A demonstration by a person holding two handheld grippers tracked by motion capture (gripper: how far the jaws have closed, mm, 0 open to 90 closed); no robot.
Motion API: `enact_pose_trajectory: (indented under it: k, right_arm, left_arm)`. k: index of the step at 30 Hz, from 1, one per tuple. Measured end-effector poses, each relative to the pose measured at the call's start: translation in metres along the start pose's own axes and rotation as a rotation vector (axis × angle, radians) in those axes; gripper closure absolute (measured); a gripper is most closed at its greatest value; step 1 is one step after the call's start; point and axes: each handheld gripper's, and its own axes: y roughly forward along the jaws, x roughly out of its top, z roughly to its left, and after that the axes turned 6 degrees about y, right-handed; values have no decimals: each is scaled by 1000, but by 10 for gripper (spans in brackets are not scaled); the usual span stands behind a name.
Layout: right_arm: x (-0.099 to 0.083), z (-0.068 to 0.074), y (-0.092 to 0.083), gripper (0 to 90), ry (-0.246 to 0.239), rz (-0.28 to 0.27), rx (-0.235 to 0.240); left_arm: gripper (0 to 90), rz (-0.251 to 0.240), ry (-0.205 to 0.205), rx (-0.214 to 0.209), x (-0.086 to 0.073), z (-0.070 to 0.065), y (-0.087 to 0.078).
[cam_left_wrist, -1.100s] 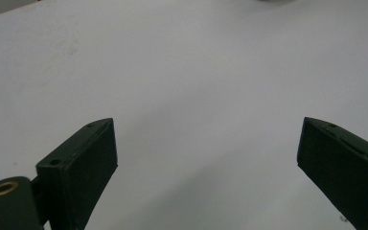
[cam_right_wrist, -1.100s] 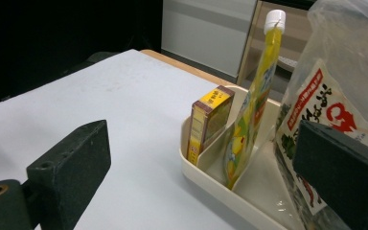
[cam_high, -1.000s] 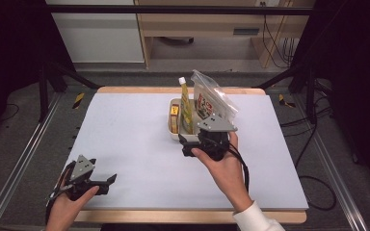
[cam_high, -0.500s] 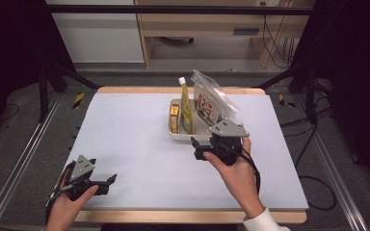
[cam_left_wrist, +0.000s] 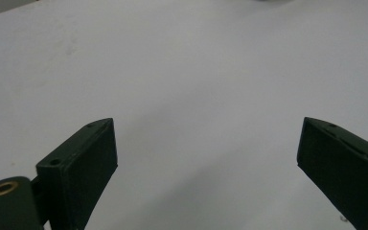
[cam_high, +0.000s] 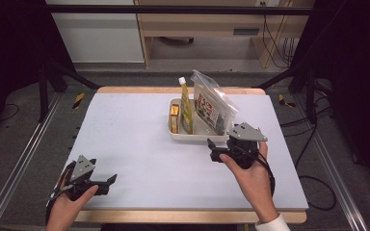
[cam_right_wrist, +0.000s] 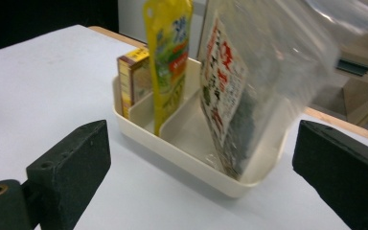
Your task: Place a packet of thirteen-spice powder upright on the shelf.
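While the left gripper (cam_high: 107, 181) idles spread at the table's (cam_high: 125, 134) near-left corner, the right gripper (cam_high: 213, 149) — jaws wide, empty — sits just before the tray (cam_high: 192, 136), facing the upright clear bag (cam_right_wrist: 249, 91).

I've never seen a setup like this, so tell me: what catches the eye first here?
A cream tray toward the table's far edge stands out, holding a small box, a yellow pouch and a clear bag that leans to the right. Just in front of it, the right gripper is open, empty and facing the tray. The left gripper, also open, waits at the table's near left corner.
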Motion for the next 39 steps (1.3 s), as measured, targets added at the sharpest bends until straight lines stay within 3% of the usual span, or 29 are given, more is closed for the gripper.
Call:
enact_pose_trajectory:
  k: [15, 39]
  right_arm:
    - [-27, -37, -3, 64, 34, 51, -82]
    - [-73, -65, 12, 66, 83, 156, -117]
  left_arm:
    - [63, 6, 3, -3, 0, 0, 1]
    - [63, 15, 10, -5, -1, 0, 1]
